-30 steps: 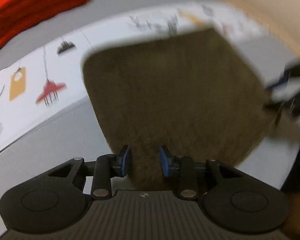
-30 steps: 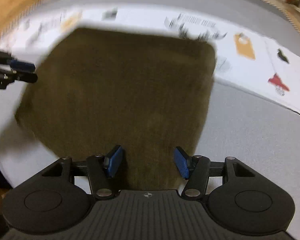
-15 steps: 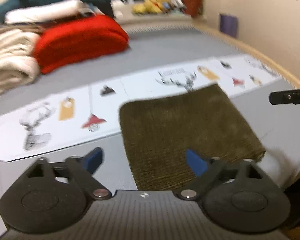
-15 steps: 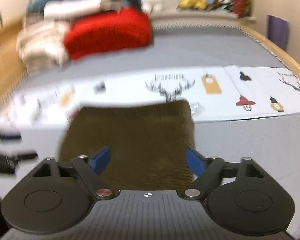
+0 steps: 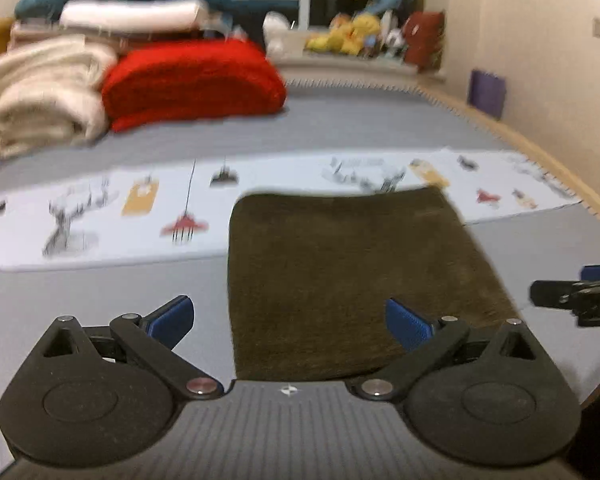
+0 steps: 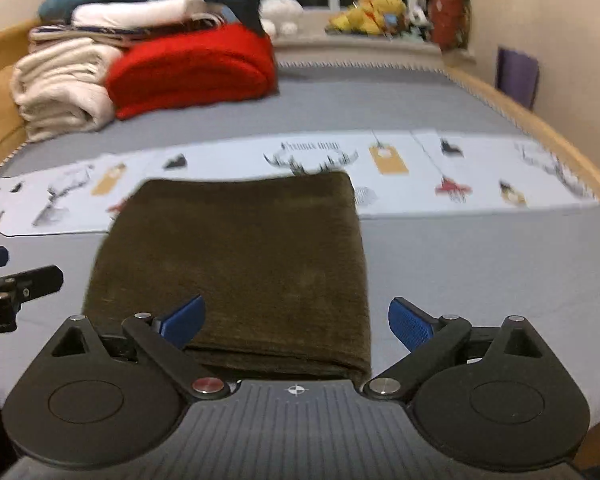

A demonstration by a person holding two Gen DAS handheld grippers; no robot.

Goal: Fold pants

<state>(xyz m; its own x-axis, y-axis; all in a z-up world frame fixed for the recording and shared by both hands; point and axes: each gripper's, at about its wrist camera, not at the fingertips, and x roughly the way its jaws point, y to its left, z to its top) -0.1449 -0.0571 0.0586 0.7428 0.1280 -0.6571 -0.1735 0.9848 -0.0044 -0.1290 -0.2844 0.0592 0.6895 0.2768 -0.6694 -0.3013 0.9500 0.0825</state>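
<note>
Lying flat on the grey bed [image 5: 80,292], the folded olive pants [image 5: 352,280] rest partly on a printed white sheet [image 5: 100,208]. On the left, the left gripper [image 5: 288,320] has its jaws spread wide and grips nothing; they have just been opening, and the pants' near left edge shows below and beyond the gap. To the right, the right gripper [image 6: 296,320] also stands wide open and empty, just opened, with the pants' near right corner ahead of it.

Pants [image 6: 236,264]: matt, ribbed olive cloth; bed sheet [image 6: 480,264]: smooth grey cloth.
</note>
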